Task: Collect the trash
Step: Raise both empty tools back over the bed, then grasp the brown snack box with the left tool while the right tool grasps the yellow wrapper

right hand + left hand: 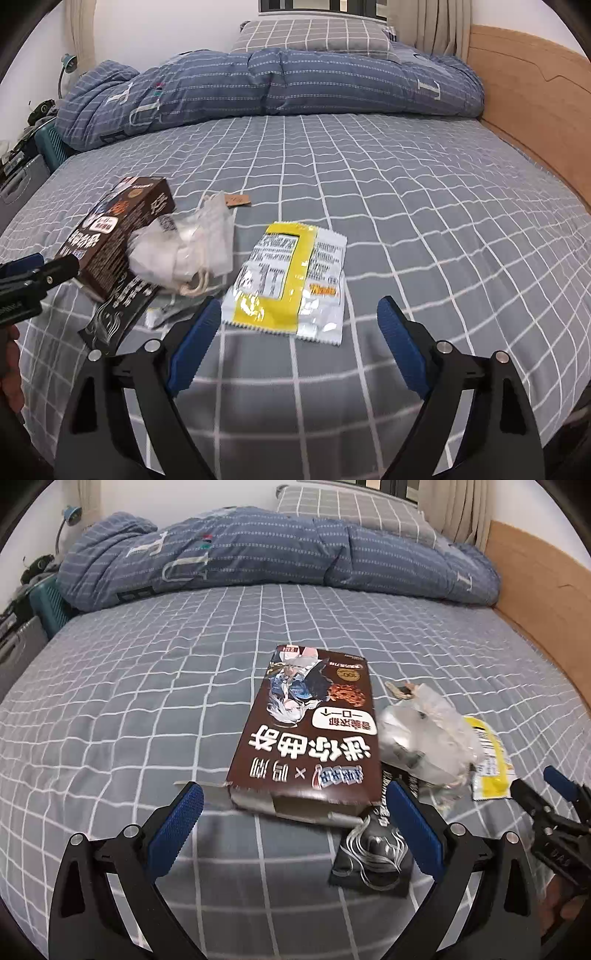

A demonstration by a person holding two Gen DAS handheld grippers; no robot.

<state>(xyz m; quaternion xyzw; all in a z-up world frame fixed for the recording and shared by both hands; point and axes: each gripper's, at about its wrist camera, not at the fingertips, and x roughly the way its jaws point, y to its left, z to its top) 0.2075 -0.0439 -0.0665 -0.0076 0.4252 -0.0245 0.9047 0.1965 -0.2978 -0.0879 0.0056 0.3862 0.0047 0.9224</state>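
While every scrap lies loose on the bed [406, 192], the collecting looks barely begun.

Nothing shows as gathered: the brown biscuit box [314, 731] lies flat on the checked sheet with its torn end toward the left gripper [295, 812], a crumpled clear plastic bag [424, 738] touches its right side, a dark printed wrapper [373, 864] pokes out beneath the box's near corner, and the yellow-and-white sachet [291, 280] lies just beside the bag (no bin or sack is in view, so where it all goes I cannot tell). The left gripper's jaws stand wide apart, framing the box's near end without pressing it. The right gripper [299, 332] is likewise spread wide, short of the sachet's near edge, holding nothing.
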